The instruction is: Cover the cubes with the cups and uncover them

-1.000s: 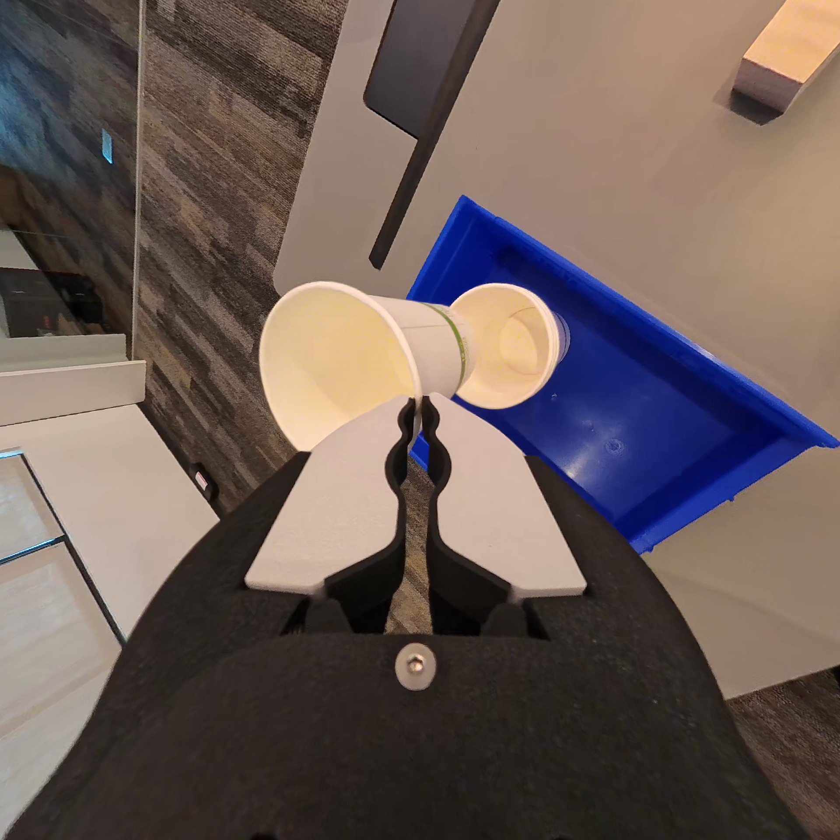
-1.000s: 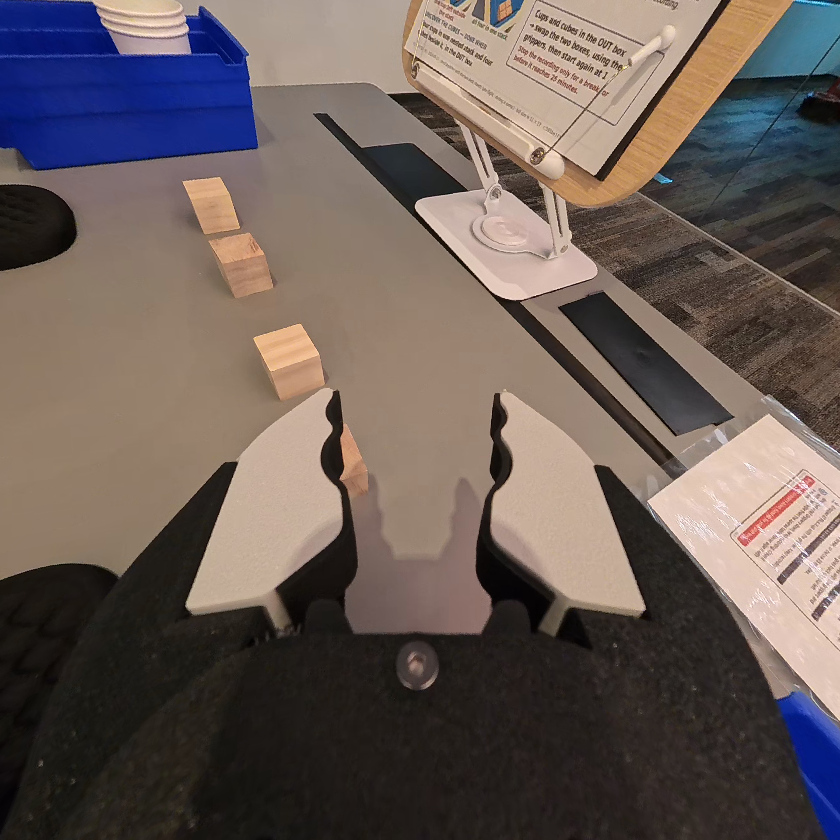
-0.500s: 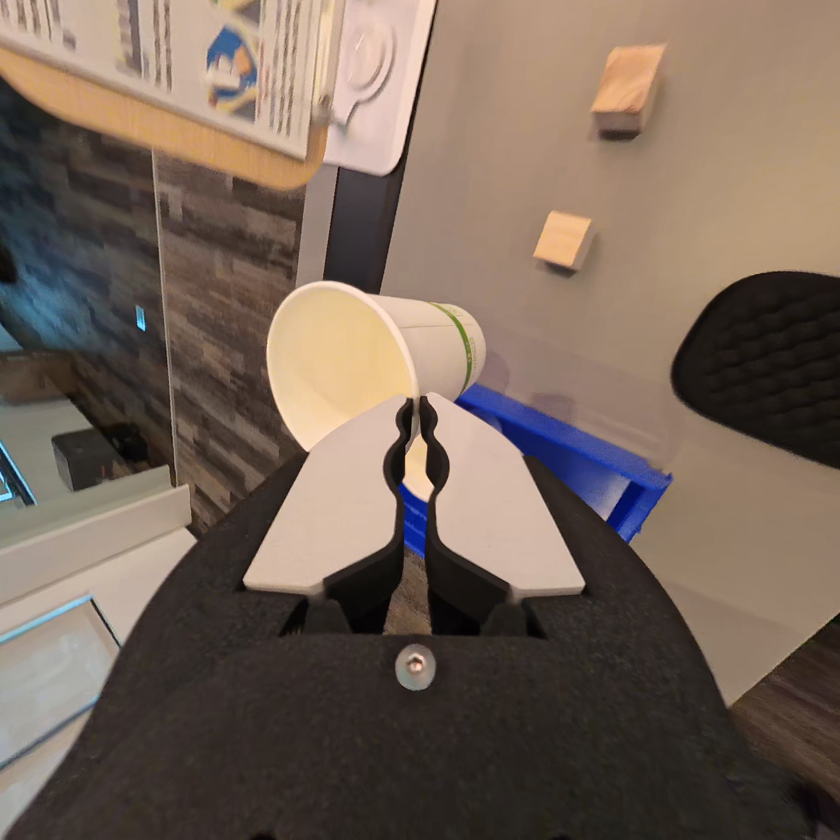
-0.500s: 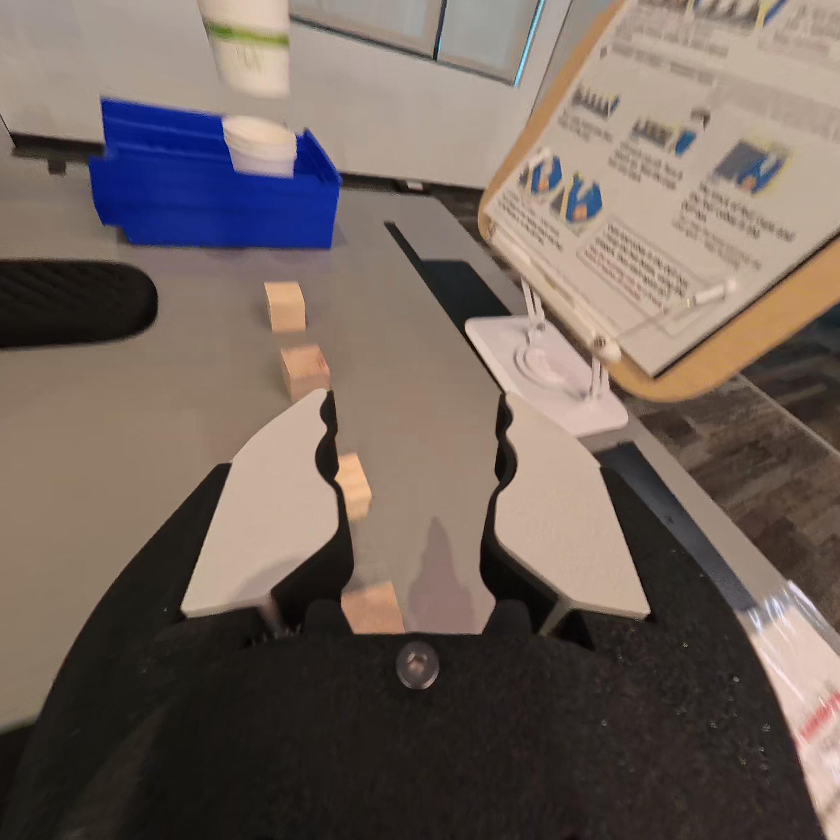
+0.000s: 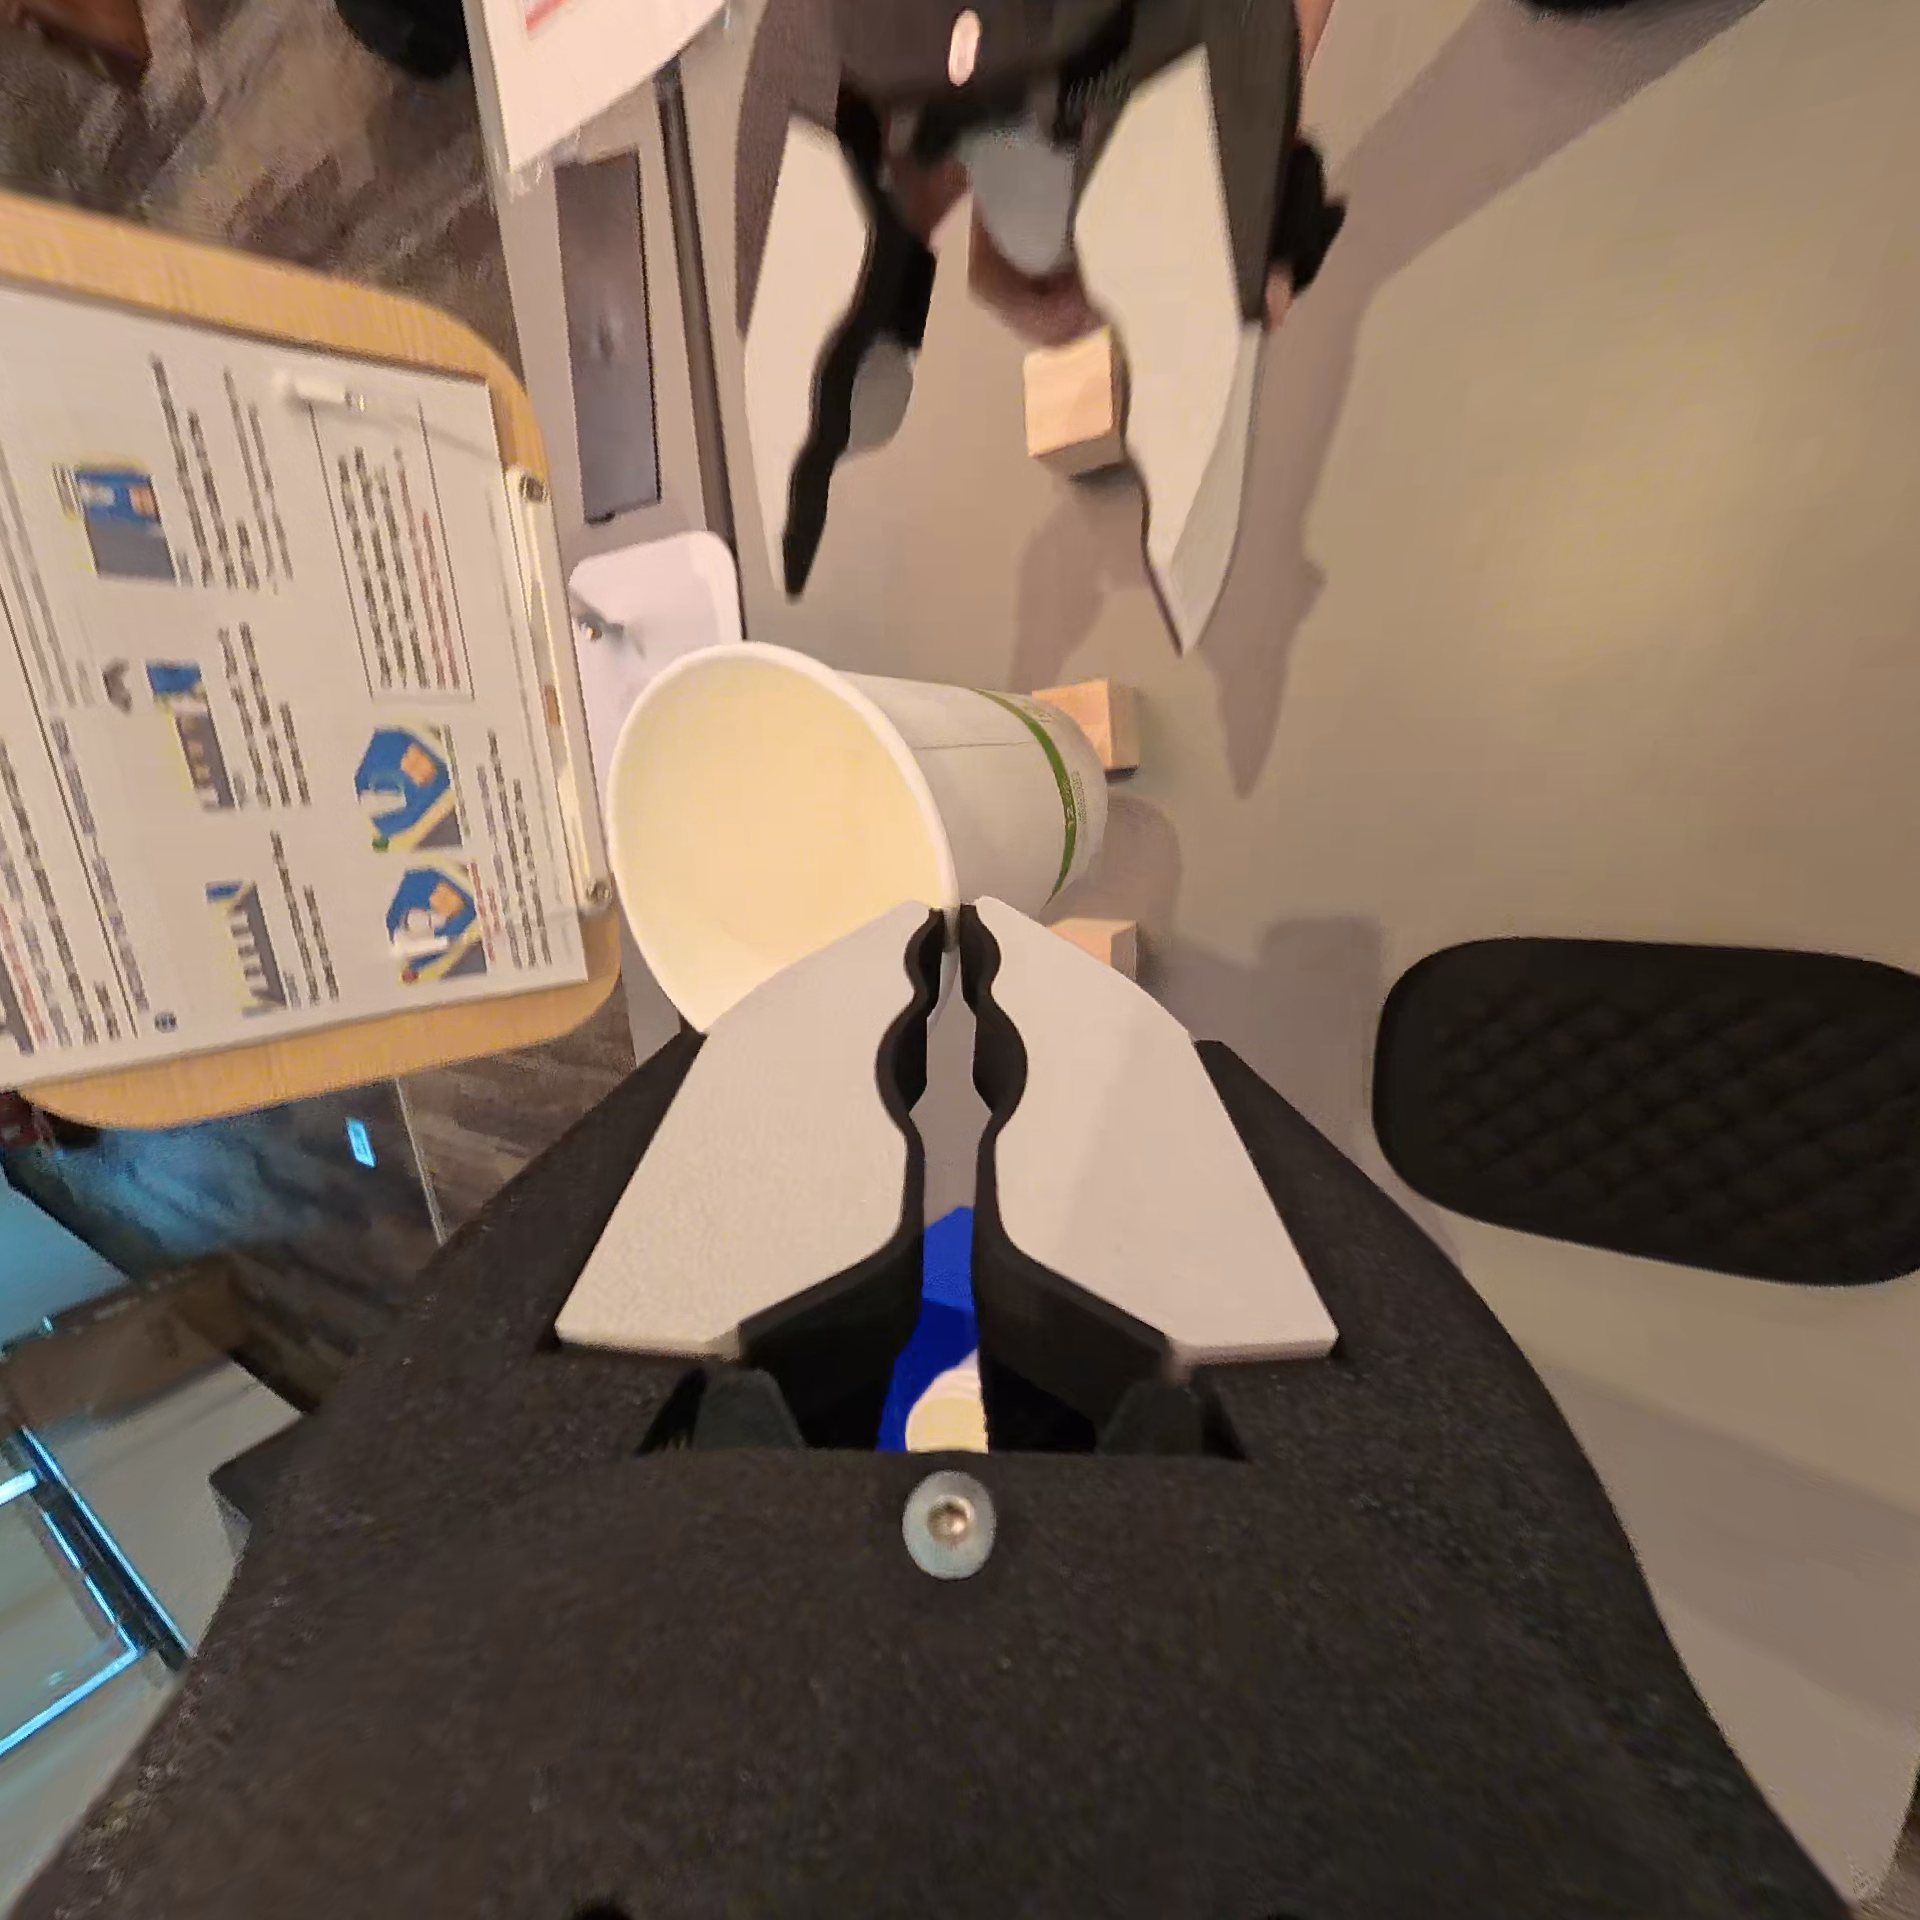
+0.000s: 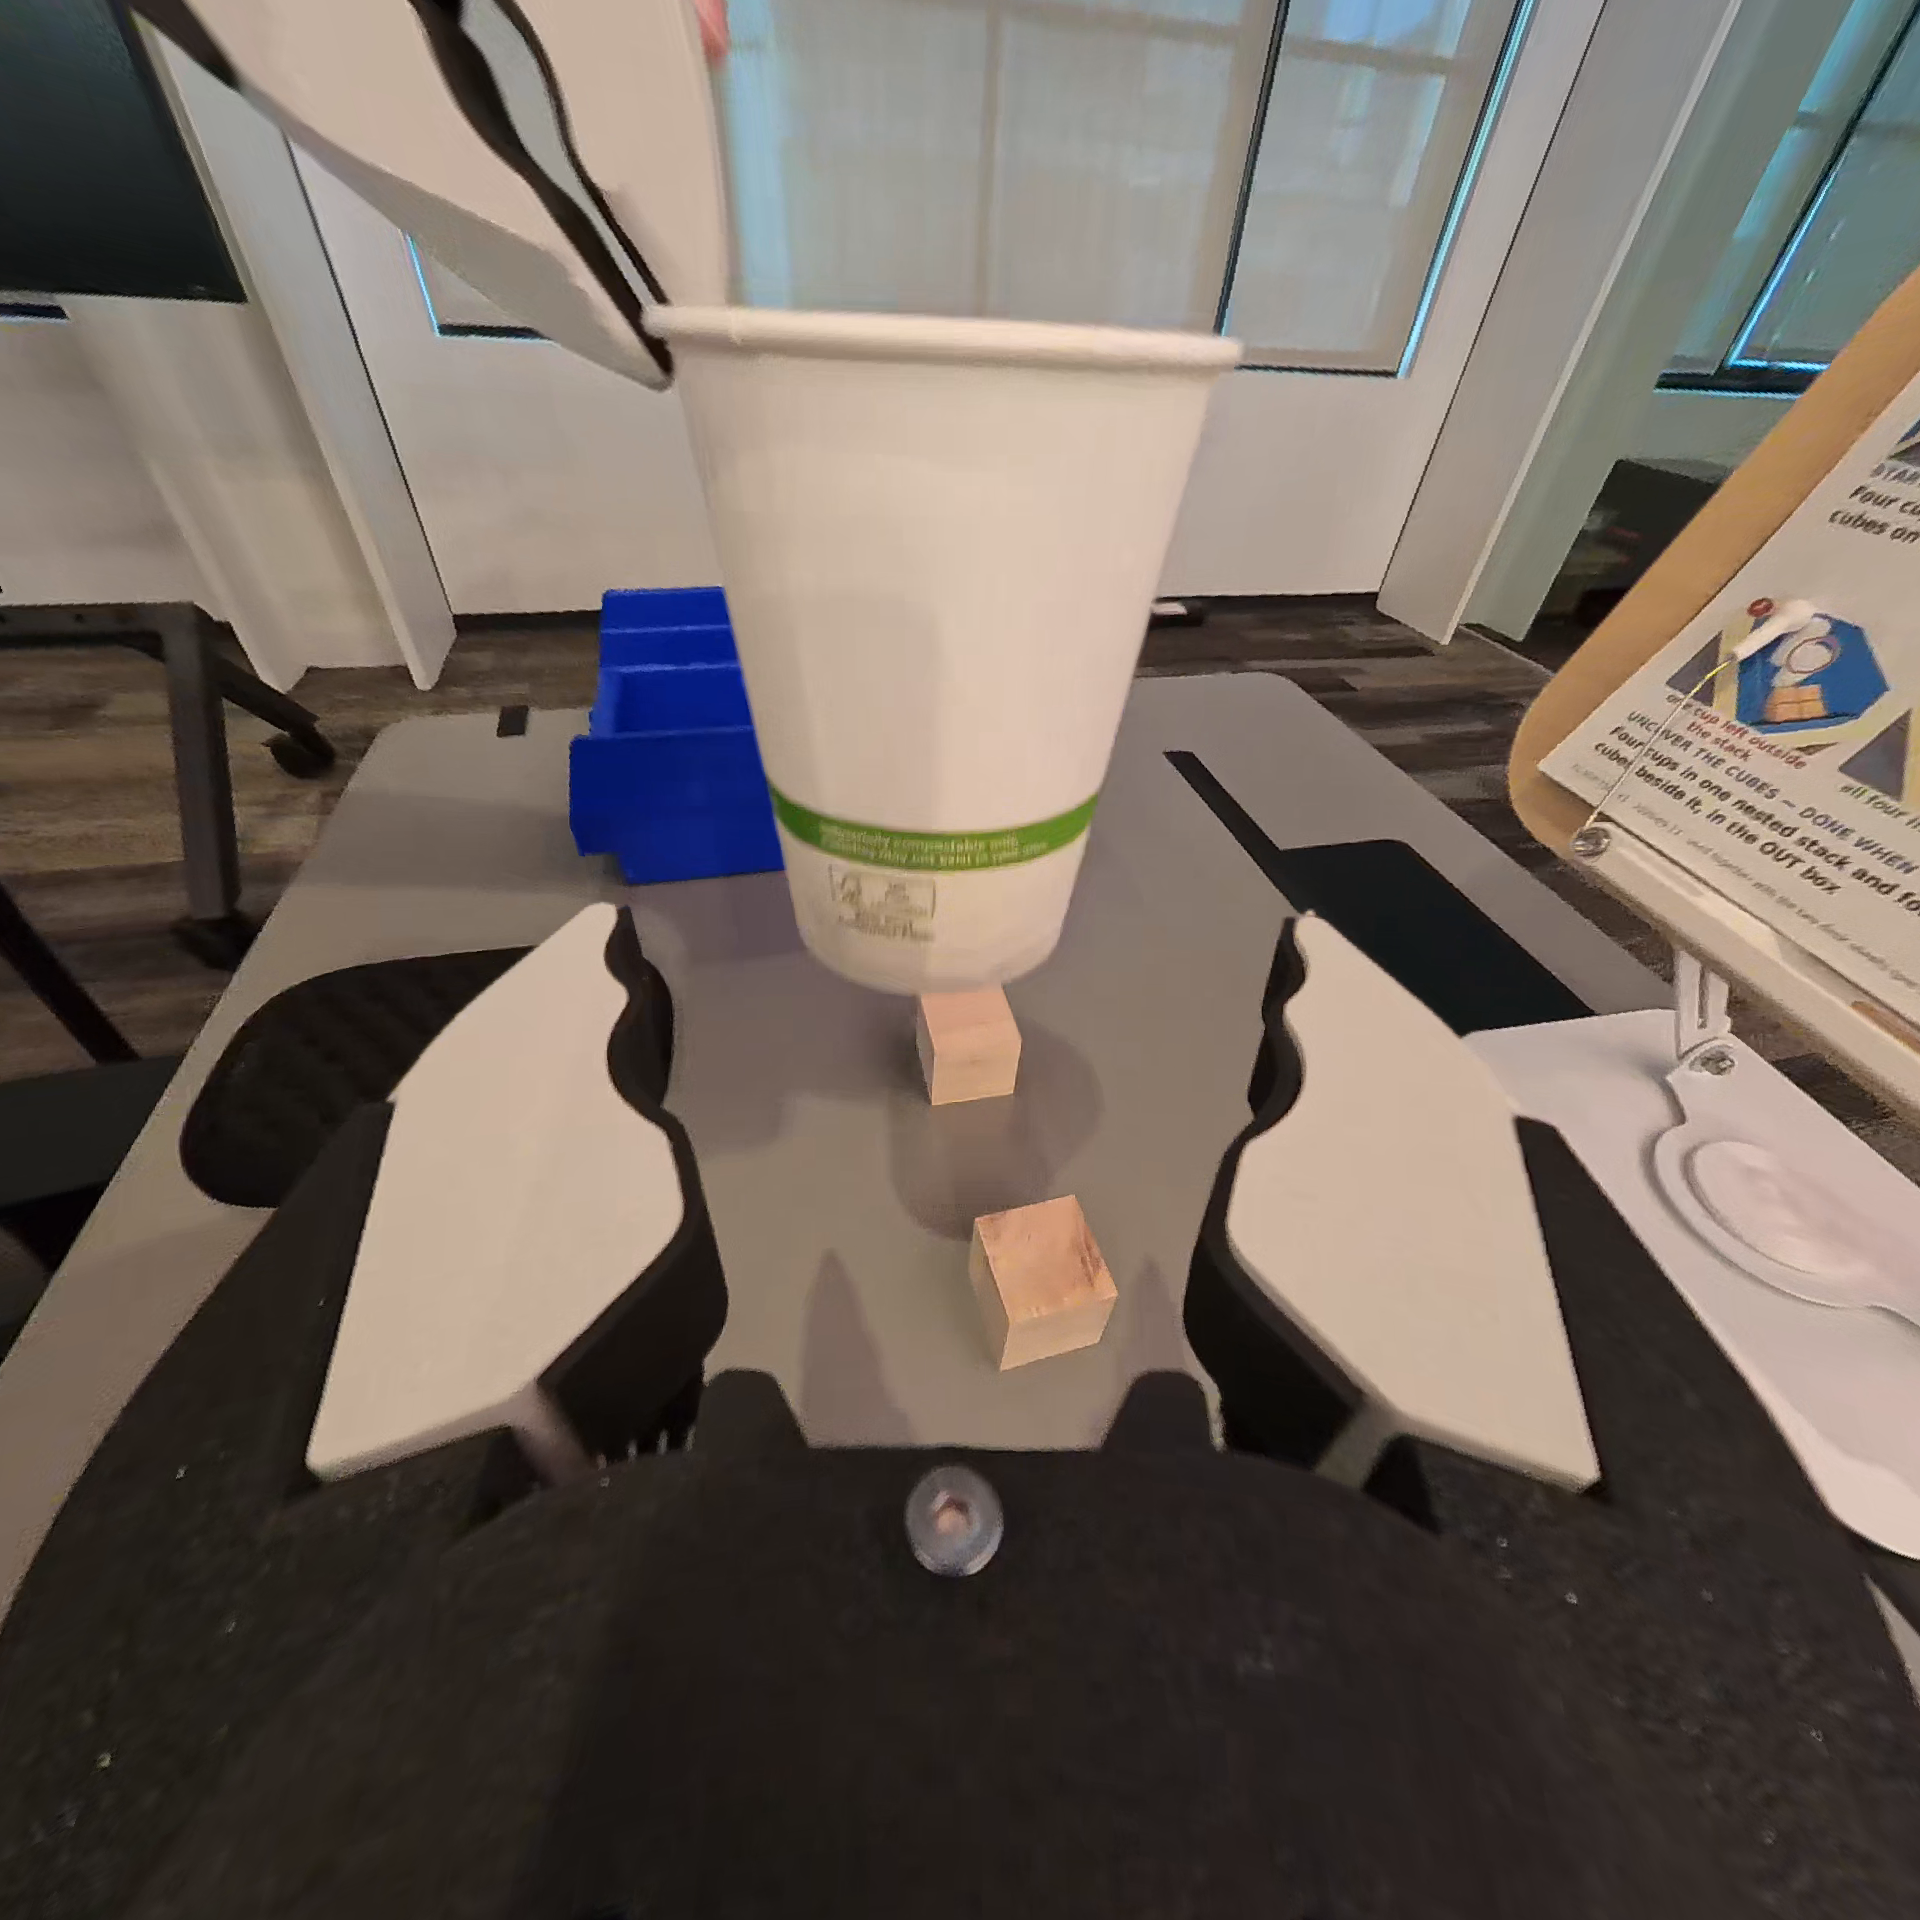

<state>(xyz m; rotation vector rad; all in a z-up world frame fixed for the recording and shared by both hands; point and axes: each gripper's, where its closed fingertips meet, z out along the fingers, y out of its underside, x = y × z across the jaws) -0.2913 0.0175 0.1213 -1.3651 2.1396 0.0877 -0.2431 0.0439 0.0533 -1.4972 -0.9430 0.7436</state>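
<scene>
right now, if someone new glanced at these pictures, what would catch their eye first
The white paper cup hangs upright in mid-air, pinched at its rim by the left hand-held gripper, above wooden cubes on the grey table. The right hand-held gripper faces it, jaws wide open. A blue bin sits behind.

Left gripper (image 5: 953, 912): jaws closed to a narrow slit, pinching a thin rim. Right gripper (image 6: 954, 966): jaws spread wide, nothing between them

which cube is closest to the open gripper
The cube between the right gripper's spread fingers, tilted corner-on. The other cube sits farther off, just below the cup that the left gripper holds by its rim.
</scene>
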